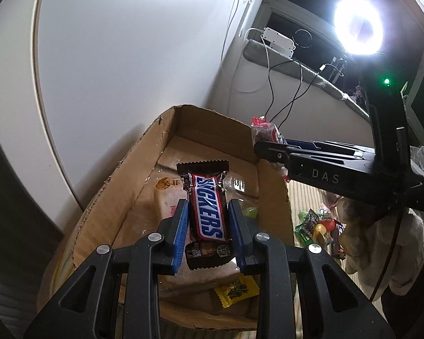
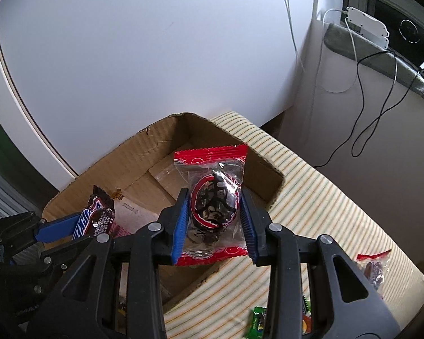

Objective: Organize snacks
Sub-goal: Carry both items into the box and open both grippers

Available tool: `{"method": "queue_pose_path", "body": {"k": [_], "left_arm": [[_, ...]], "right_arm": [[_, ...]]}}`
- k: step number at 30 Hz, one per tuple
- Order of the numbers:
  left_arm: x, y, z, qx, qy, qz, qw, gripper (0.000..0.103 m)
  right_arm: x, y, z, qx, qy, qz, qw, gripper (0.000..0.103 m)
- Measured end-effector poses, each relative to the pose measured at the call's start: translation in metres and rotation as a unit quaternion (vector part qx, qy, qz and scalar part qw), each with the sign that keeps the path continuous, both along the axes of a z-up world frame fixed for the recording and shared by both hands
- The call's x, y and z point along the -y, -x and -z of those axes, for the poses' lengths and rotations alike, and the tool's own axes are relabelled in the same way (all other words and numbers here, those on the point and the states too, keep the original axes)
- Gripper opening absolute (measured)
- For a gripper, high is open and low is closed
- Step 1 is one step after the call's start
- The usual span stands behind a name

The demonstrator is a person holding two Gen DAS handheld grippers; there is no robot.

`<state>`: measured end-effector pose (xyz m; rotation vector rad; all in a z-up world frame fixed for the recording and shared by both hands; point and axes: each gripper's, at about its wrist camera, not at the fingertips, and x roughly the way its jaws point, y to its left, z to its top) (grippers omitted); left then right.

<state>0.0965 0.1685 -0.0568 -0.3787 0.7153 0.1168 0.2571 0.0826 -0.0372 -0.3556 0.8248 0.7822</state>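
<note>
**Two snacks held over the box, drop-off pending**

Two items are in transit. Left gripper (image 1: 207, 237): clamped on a Snickers bar (image 1: 207, 212), which hangs above the floor of the cardboard box (image 1: 104, 197). Right gripper (image 2: 214, 226): clamped on a red-edged clear sweet packet (image 2: 212, 200), poised over the box's right wall.

Step judged: depositing. Next move calls for lowering into the box, then parting each gripper. Loose sweets (image 1: 319, 226) wait on the striped worktop (image 2: 311, 183).
</note>
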Motion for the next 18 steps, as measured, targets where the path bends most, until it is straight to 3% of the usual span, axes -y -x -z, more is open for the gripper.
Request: {"method": "queue_pose_path", "body": {"k": [2,4,5,6,7,12,18], "left_arm": [[0.000,-0.001,0.000,-0.001,0.000,-0.001,1.0000,0.027],[0.000,-0.001,-0.002,0.001,-0.001,-0.004,1.0000,0.028],[0.000,-0.001,-0.003,0.001,-0.002,-0.006,1.0000,0.035],[-0.001,-0.001,-0.003,0.000,-0.003,-0.009,1.0000,0.048],[-0.001,0.001,-0.004,0.003,-0.005,-0.012,0.9999,0.052],[0.002,0.004,-0.008,0.009,-0.007,-0.012,0.9999,0.054],[0.015,0.007,-0.015,0.017,-0.013,0.000,0.9998,0.054]], "right_arm": [[-0.001,0.000,0.001,0.000,-0.001,-0.002,1.000,0.044],[0.000,0.000,0.000,0.005,-0.003,0.001,1.000,0.071],[0.001,0.001,-0.002,0.010,-0.007,0.003,1.000,0.075],[0.002,0.001,-0.004,0.013,-0.010,0.004,1.000,0.077],[0.003,0.002,-0.006,0.016,-0.012,0.006,1.000,0.077],[0.011,0.004,-0.013,0.026,-0.016,0.015,0.999,0.087],[0.027,0.012,-0.022,0.030,-0.023,0.021,0.999,0.088]]}}
